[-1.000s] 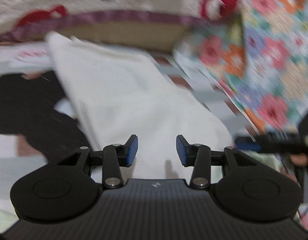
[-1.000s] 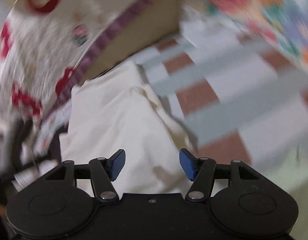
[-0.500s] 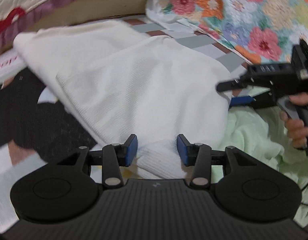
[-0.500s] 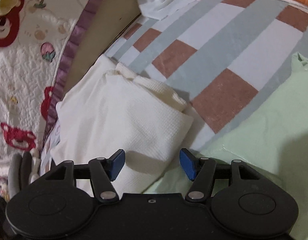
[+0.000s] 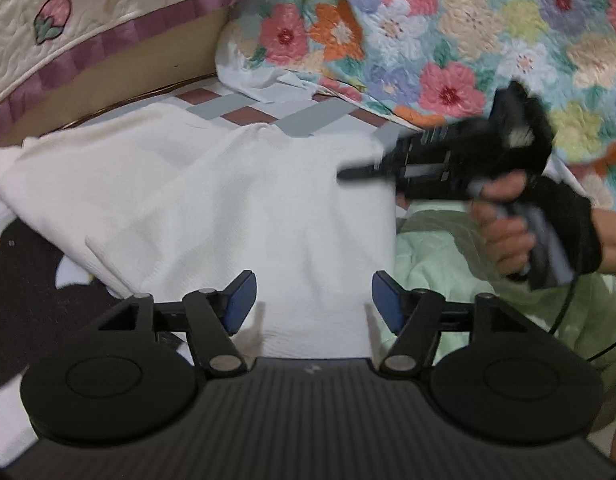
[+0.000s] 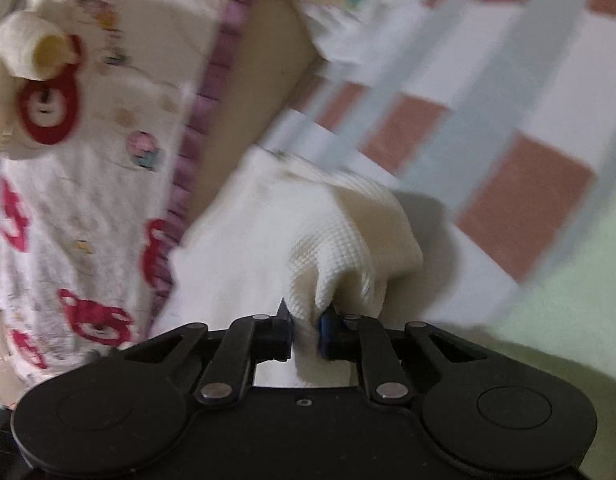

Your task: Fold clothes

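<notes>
A: On the bed, a checked sheet (image 5: pixel 296 120) in grey, brown and white is spread, with a flowered quilt (image 5: pixel 467 40) bunched at the far right and a bear-print quilt (image 6: pixel 88 160) with a purple border hung along the far side.

B: Task item?

A: A white waffle-knit garment (image 5: pixel 236 208) is laid across the middle of the sheet, partly folded. A pale green garment (image 5: pixel 439 252) is seen just beside its right edge, touching it. A black garment (image 5: pixel 24 292) is lying at the left, partly covered by the white one.

B: Left tool?

A: The left gripper (image 5: pixel 311 300) is held wide apart, nothing between the pads. It is positioned over the near edge of the white garment; contact cannot be told.

B: Right tool?

A: The right gripper (image 6: pixel 306 330) is closed down narrow on a bunched corner of the white garment, cloth pinched between the blue pads (image 6: pixel 327 326). From the left wrist view it is seen blurred at the garment's right edge, gripped by a hand (image 5: pixel 507 224) in a black fingerless glove (image 5: pixel 567 224). A black cable (image 5: pixel 563 312) is trailed from it over the green garment.

B: Blur?

A: Right wrist view is smeared; fine detail there is not readable.
</notes>
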